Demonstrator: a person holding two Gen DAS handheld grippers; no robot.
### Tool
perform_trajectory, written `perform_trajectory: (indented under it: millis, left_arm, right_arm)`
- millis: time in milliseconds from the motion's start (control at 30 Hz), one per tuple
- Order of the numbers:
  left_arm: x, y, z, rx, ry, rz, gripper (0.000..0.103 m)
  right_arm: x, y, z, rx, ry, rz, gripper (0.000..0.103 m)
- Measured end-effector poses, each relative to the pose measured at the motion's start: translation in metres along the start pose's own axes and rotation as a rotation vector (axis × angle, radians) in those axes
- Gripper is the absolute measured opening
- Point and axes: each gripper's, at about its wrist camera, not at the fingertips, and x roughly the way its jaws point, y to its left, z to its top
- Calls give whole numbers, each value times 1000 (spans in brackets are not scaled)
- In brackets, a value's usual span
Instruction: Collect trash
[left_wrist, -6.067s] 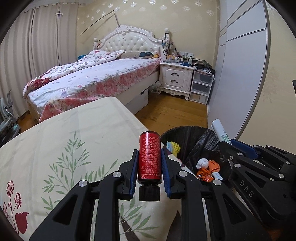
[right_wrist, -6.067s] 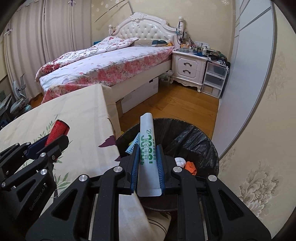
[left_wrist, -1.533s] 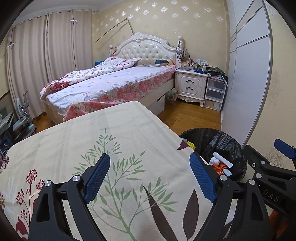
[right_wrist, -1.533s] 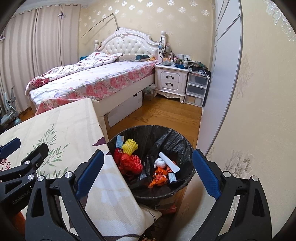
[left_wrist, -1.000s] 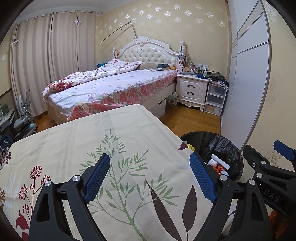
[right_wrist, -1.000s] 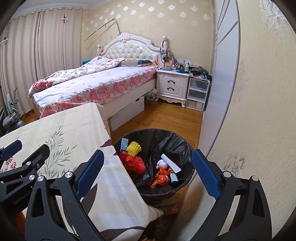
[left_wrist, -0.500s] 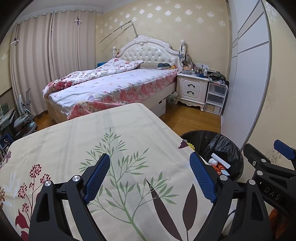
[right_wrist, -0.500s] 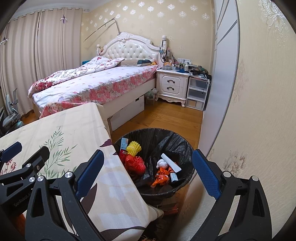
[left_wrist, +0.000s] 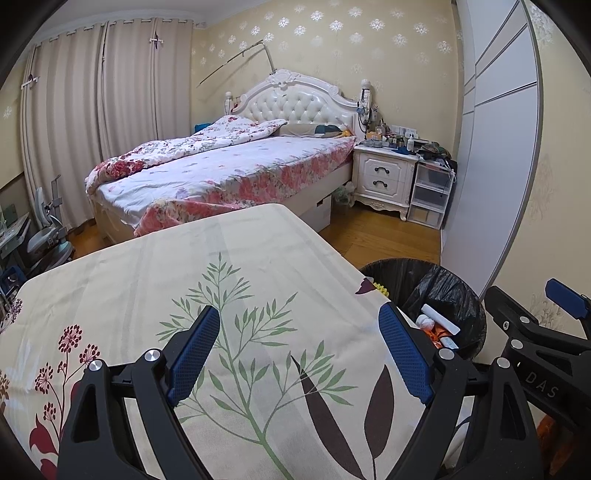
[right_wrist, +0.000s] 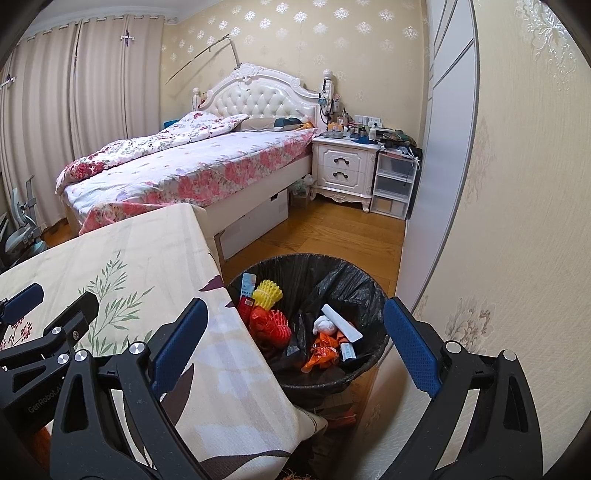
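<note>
table (left_wrist: 258, 258) | covered by cream leaf-print tablecloth (left_wrist: 140, 280) | trash bin (right_wrist: 364, 373) on wooden floor (right_wrist: 332, 236) just beside

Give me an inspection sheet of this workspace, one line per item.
Surface: tablecloth with leaf print; no loose items seen on it.
Job's things: bin with black liner beside the table, holding a white tube, yellow foam net, red net, orange wrappers.
Clutter: crowded nightstand.
Grippers: left gripper and right gripper both open, holding nothing.
Cables: nothing seen near the table.
Surroundings: bed, curtains, wood floor.
</note>
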Motion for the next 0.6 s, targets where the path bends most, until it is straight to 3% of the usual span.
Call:
perform_trajectory:
  millis: [600]
  left_arm:
    - [3,-4,-3,5,2,-12,85]
  right_arm:
    - [3,0,-2,-1,5,0,94]
